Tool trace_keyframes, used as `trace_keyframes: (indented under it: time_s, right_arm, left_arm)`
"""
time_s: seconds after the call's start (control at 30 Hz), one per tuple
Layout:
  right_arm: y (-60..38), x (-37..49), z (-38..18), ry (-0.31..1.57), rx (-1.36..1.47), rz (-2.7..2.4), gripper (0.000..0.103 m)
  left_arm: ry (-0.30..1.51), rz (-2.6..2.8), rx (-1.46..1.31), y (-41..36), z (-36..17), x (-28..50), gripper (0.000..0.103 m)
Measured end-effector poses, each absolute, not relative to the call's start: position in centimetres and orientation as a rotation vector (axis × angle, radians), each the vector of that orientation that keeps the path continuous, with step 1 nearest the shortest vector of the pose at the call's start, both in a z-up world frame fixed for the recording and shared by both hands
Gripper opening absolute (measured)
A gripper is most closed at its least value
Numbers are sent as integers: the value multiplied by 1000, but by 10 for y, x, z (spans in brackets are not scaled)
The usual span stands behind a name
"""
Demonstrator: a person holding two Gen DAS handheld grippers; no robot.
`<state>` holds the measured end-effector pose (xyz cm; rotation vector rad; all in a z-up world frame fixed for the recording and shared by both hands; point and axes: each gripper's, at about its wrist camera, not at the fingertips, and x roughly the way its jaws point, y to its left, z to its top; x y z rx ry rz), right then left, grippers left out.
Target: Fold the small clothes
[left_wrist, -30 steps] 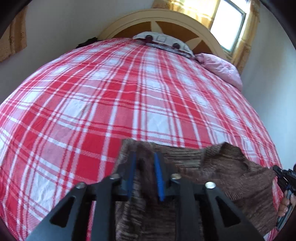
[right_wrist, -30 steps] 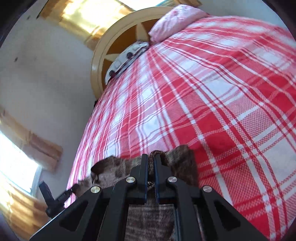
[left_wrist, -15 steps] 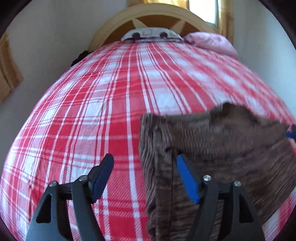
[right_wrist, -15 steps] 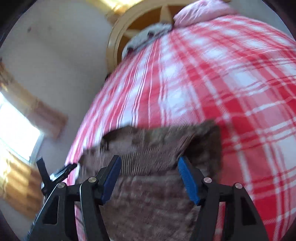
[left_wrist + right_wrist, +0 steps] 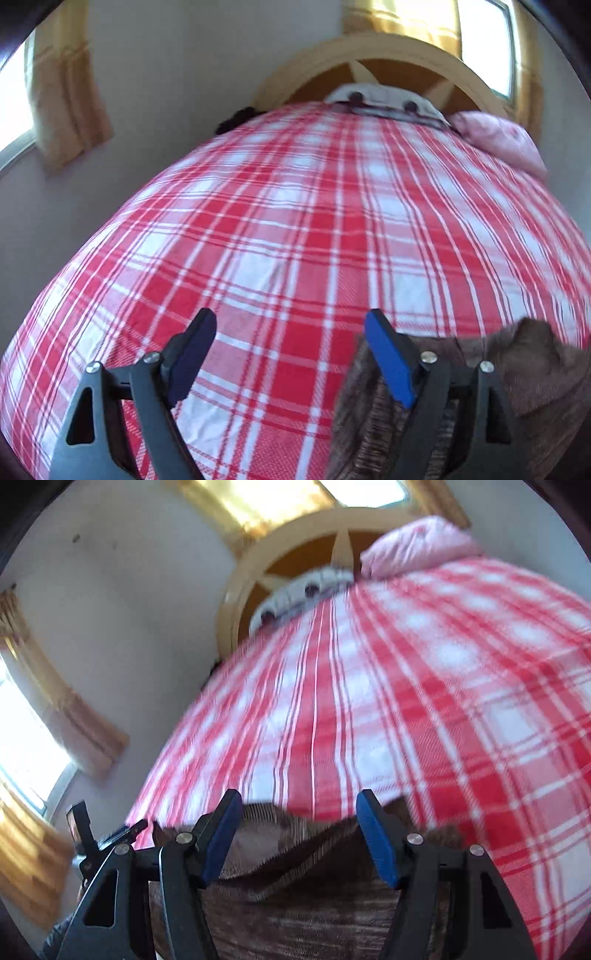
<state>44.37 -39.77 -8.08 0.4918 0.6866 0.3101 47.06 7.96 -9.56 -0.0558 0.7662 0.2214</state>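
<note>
A brown knitted garment (image 5: 524, 373) lies on the red-and-white plaid bedspread (image 5: 295, 229) near the bed's foot. In the left wrist view it sits at the lower right, partly under my right finger. My left gripper (image 5: 291, 339) is open and empty, over bare bedspread just left of the garment. In the right wrist view the garment (image 5: 306, 878) fills the bottom middle, with a folded-over edge. My right gripper (image 5: 299, 823) is open and empty, its blue pads (image 5: 373, 834) spread above the garment's far edge. The left gripper's tip (image 5: 107, 838) shows at the lower left.
A round wooden headboard (image 5: 388, 55) stands at the far end, with a white pillow (image 5: 384, 99) and a pink pillow (image 5: 498, 136). Curtained windows (image 5: 22, 746) flank the bed. A wall (image 5: 184, 74) runs along the bed's left side.
Both grippers were shut on the garment one second ago; both opened and let it go. Since then both have drawn back, and the left has shifted left, off the garment.
</note>
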Motion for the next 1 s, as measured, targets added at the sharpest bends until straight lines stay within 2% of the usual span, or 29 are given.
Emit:
trace_keyframes:
  time_s: [0.27,0.43,0.53,0.63,0.73,0.83,1.0]
  right_arm:
    - [-414,410,-101,740,396,251,66]
    - [-378,416,-125,966,387,460,66]
    - [-336,426,-136,1052,330,583,66]
    - [-304,443,-143,1057,259,567,66]
    - [-293,466,-138,1005,285,519,66]
    - [-306,476,-122,895,368,486,66]
    - [-327,474,-117,842,361,391,66]
  left_arm:
    - [853,269,-37,97,-122,443,87]
    - [873,90,216,30,-123,413,87]
    - [907,-41,351,-16,-133,411,92]
    - [914,-60,444,-47,-145,425,93]
    - [806,61,512,-56,-136,451,93]
    - [778,162,402,-31,-115,481,93]
    - [773,266,274,13,-106,493,92]
